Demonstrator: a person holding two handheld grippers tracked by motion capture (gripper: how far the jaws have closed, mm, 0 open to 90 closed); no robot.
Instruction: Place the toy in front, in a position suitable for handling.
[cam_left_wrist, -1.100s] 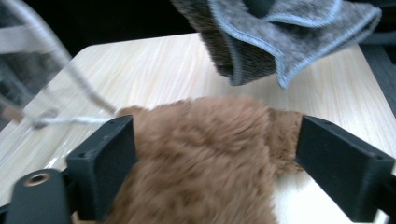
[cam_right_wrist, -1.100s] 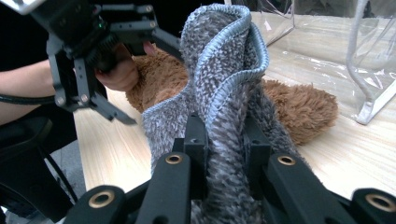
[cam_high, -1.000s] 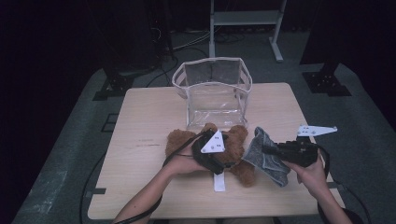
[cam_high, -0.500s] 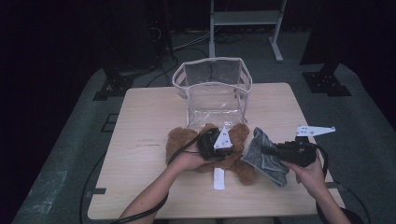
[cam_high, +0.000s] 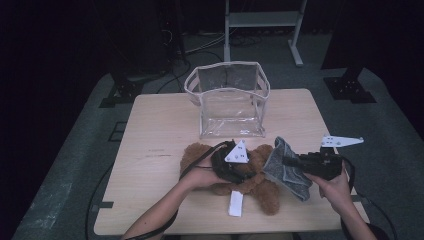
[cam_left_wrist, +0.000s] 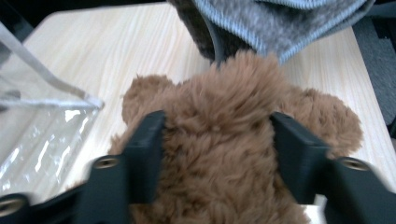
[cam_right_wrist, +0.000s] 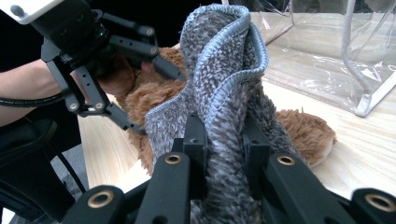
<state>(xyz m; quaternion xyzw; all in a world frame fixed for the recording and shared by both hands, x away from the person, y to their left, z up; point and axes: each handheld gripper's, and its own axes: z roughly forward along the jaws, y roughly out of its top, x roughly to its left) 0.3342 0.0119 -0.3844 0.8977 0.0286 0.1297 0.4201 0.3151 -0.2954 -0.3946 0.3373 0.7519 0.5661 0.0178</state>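
One light wooden table (cam_high: 155, 135) fills the middle of the high view, ringed by dark floor. On it, just above the centre of the frame, stands a clear plastic bag with white piping and handles (cam_high: 229, 100), upright and open at the top; in the left gripper view its corner shows at the left edge (cam_left_wrist: 42, 121).

Below the bag, in the lower middle of the high view, lies a brown plush teddy bear (cam_high: 260, 187), flat on the table, with a white tag (cam_high: 235, 204) sticking out toward the bottom edge. In the left gripper view its fur (cam_left_wrist: 219, 140) takes up the centre and lower part of the frame.

To the right of the bear in the high view, a grey fuzzy cloth with light blue edging (cam_high: 287, 167) stands raised off the table, overlapping the bear's right side. In the right gripper view it rises through the centre of the frame (cam_right_wrist: 224, 84).

The left gripper (cam_high: 232, 167) sits on the bear; its jaws have just been opening, and in its own view they flank a tuft of the brown fur, with both pads against it. The right gripper (cam_high: 292, 162), at the right of the high view, pinches the grey cloth between jaws drawn close, as its own view shows at bottom centre (cam_right_wrist: 224, 140).
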